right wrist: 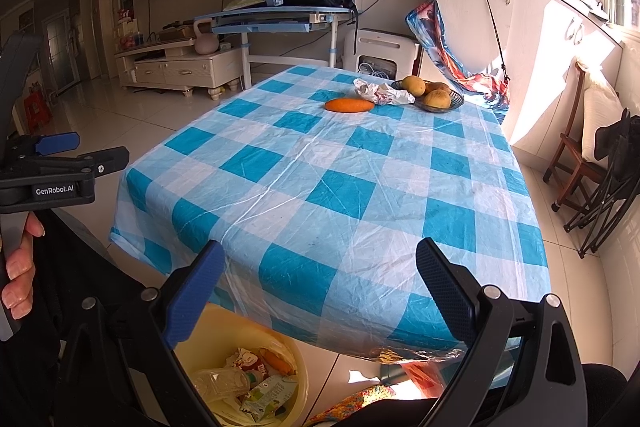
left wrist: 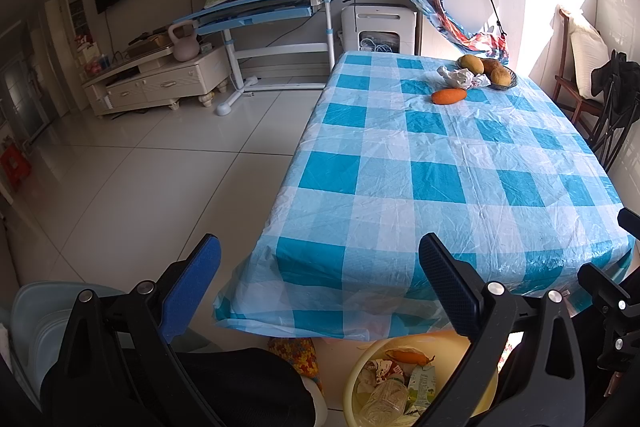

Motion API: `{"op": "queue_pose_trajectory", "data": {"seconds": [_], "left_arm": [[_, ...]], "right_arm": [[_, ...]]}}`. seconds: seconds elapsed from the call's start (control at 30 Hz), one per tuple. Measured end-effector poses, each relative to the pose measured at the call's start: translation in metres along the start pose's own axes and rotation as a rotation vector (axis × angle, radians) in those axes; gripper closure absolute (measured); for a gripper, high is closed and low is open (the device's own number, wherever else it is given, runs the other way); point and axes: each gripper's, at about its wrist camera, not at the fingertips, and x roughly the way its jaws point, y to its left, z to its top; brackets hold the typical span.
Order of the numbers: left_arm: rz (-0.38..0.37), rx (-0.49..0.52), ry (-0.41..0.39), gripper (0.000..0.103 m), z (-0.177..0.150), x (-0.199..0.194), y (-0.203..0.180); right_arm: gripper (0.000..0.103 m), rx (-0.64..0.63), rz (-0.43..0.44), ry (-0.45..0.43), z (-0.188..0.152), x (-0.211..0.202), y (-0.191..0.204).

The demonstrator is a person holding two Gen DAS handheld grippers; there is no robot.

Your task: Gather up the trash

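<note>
A crumpled white wrapper (left wrist: 464, 77) (right wrist: 382, 93) lies at the far end of the blue checked table (left wrist: 440, 167) (right wrist: 340, 187), beside an orange carrot (left wrist: 449, 96) (right wrist: 349, 105). A yellow basin (left wrist: 356, 379) (right wrist: 298, 383) on the floor below the near table edge holds a plastic bottle (left wrist: 386, 401) (right wrist: 220, 381), cartons and a carrot piece. My left gripper (left wrist: 320, 269) is open and empty above the basin. My right gripper (right wrist: 320, 269) is open and empty at the near table edge. The left gripper (right wrist: 60, 155) also shows in the right wrist view.
A dark bowl of fruit (left wrist: 502, 77) (right wrist: 440, 99) stands behind the wrapper. A wooden chair (right wrist: 580, 147) and a folded black frame (right wrist: 612, 195) stand right of the table. A pale blue stool (left wrist: 36, 327) sits at my lower left. White tiled floor (left wrist: 160, 167) lies left.
</note>
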Motion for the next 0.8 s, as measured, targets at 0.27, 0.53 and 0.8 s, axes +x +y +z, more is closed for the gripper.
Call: {"op": "queue_pose_trajectory", "data": {"seconds": [0.27,0.53,0.8], "left_arm": [[0.001,0.001,0.001,0.007,0.000,0.000,0.001],[0.000,0.001,0.001,0.007,0.000,0.000,0.000],[-0.049,-0.048,0.024,0.007,0.002,0.003,0.010]], "right_arm": [[0.011,0.000,0.001,-0.001,-0.001,0.000,0.001],[0.010,0.001,0.000,-0.002,0.000,0.001,0.000],[0.010,0.034,0.030,-0.005,0.003,0.000,-0.001]]}}
